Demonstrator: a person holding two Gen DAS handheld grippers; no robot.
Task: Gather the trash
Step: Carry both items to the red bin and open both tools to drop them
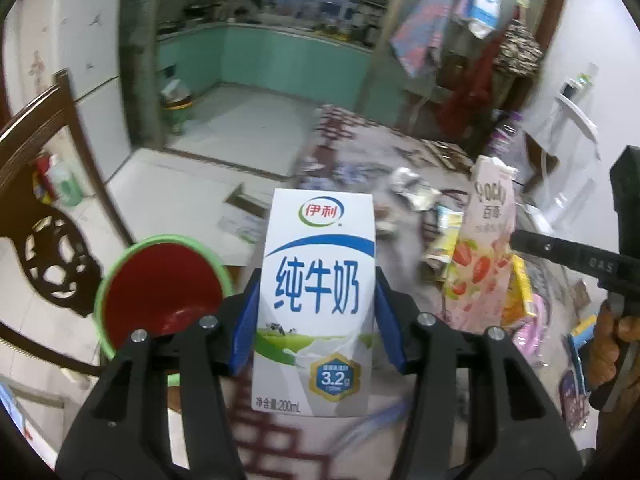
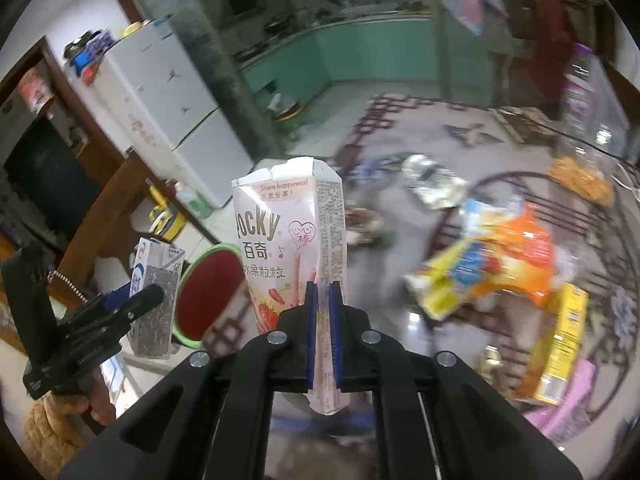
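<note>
My left gripper (image 1: 318,300) is shut on a white and blue milk carton (image 1: 316,280), held upright above the table's left edge; the carton also shows in the right wrist view (image 2: 154,300). My right gripper (image 2: 323,296) is shut on a pink Pocky box (image 2: 292,236), squeezed flat and held upright; the box also shows in the left wrist view (image 1: 480,256). A red bin with a green rim (image 1: 160,292) sits below the table's left edge, just left of the carton, and shows in the right wrist view (image 2: 210,292) too.
Loose trash lies on the patterned table (image 2: 460,128): a silver wrapper (image 2: 432,184), an orange and yellow bag (image 2: 500,256), a yellow box (image 2: 560,336). A wooden chair (image 1: 40,200) stands at the left. A clear bottle (image 2: 592,92) stands at the right.
</note>
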